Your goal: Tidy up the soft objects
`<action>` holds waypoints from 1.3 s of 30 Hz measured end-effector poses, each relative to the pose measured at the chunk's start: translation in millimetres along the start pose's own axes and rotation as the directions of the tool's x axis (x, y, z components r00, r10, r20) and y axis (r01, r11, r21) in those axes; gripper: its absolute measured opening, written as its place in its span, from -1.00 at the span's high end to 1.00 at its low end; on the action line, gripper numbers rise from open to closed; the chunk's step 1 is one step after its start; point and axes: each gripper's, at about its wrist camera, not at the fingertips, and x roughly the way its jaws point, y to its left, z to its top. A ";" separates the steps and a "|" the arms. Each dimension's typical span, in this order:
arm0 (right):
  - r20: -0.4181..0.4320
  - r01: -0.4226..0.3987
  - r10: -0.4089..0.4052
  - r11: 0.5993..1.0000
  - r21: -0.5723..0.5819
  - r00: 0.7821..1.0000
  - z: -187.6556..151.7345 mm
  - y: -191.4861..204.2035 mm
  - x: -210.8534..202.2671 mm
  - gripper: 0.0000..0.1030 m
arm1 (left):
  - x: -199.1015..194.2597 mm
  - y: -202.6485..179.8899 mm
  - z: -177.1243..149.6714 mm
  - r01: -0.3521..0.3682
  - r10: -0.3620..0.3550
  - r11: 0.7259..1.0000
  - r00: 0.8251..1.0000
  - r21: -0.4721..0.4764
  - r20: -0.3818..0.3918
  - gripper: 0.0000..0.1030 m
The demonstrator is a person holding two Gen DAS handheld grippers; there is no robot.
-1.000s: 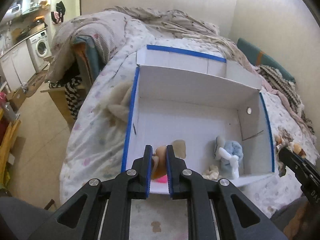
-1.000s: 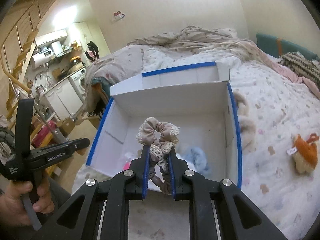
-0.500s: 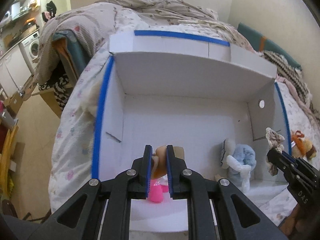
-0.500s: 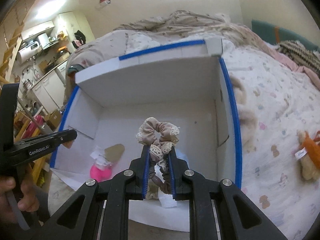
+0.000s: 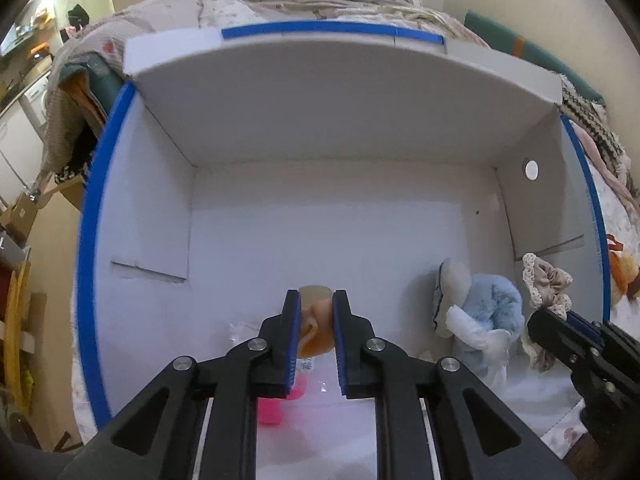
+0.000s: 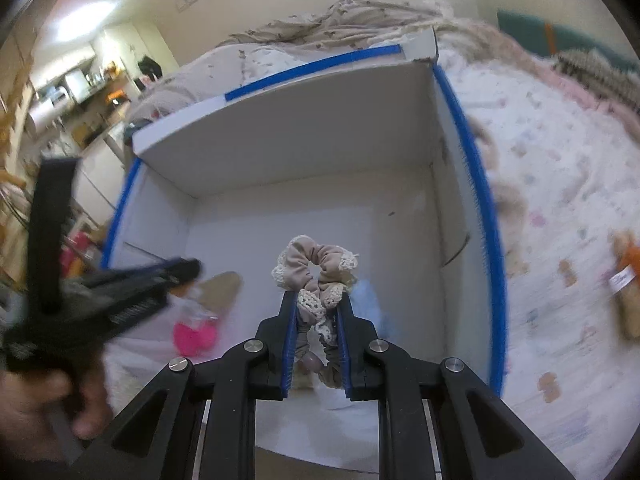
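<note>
A white cardboard box (image 5: 280,128) with blue-taped rims lies on the bed, its open side towards me. My left gripper (image 5: 316,308) is shut on a small tan and orange soft toy (image 5: 317,330), low inside the box, and shows again as the left gripper (image 6: 182,272) in the right wrist view. Under it on the box floor lies a pink soft item (image 5: 272,410). My right gripper (image 6: 317,304) is shut on a beige scrunchie (image 6: 316,266) with cream lace trim, held over the box's right part. A light blue plush (image 5: 486,316) rests at the right inside the box.
The bed has a white patterned cover (image 6: 560,184). An orange plush (image 6: 630,280) lies on it right of the box. Left of the bed are a draped chair (image 5: 76,120) and a kitchen area (image 6: 80,88). A hand (image 6: 44,408) grips the left tool.
Both grippers have moved forward and down into the box, which now fills both views. Each still holds its item. The right gripper with the scrunchie has come in beside the blue plush.
</note>
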 end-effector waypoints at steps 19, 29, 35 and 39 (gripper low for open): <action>0.099 -0.079 0.073 0.995 0.066 0.992 3.3 0.5 -24.2 -1.00 | -26.7 4.2 -1.1 -0.030 0.030 1.000 0.999 0.001 0.044 -0.22; 0.168 -0.015 0.003 0.997 0.070 0.986 -7.7 5.3 -54.7 -1.00 | -72.6 37.1 -22.5 -0.113 0.122 0.991 0.983 -0.069 0.137 -0.33; 0.171 0.144 -0.149 0.989 0.041 0.974 -27.2 13.8 -63.1 -1.00 | -96.4 68.0 -57.1 -0.093 0.111 0.989 0.981 -0.114 0.157 -0.56; 0.170 0.175 -0.174 0.985 0.006 0.970 -39.1 24.0 -69.5 -1.00 | -105.6 82.6 -81.9 -0.056 0.076 0.989 0.987 -0.139 0.140 -0.70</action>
